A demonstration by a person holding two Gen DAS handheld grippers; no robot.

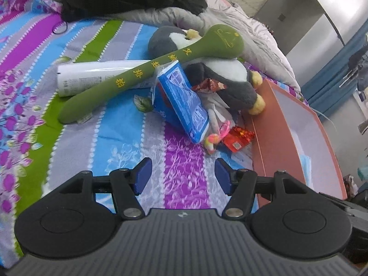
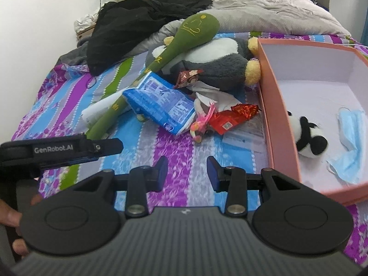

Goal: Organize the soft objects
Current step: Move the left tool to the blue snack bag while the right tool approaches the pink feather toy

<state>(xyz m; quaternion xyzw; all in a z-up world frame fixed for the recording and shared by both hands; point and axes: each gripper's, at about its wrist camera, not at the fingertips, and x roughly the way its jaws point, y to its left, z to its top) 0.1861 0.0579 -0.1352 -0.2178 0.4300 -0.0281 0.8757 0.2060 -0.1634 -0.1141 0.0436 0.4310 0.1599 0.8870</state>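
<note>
Striped bedspread point(image 2: 179, 142) fills both views; bare strip of it between grippers & pile gives open room in front. Grey duvet point(image 2: 264, 9) & black garment point(image 2: 142, 16) bunched at far edge. 1 pink box point(image 2: 273, 115) at right, lid off, near wall running alongside the pile; inside: 1 small panda plush point(image 2: 308, 140) against that wall, 1 blue face mask point(image 2: 349, 147) beside it, rest of floor bare. 1 grey penguin plush point(image 1: 232, 80) touching box's far corner, 1 green massage stick point(image 1: 147, 69) lying across it & over 1 white tube point(image 1: 96, 78). 1 blue snack pack point(image 1: 184, 101) leans on penguin. 2 red wrappers point(image 2: 232, 117), 1 pink trinket point(image 2: 202, 124) by box wall. Left gripper point(image 1: 182, 174) wide apart, holds nothing; right gripper point(image 2: 185, 172) also apart, empty, both over bare cloth
</note>
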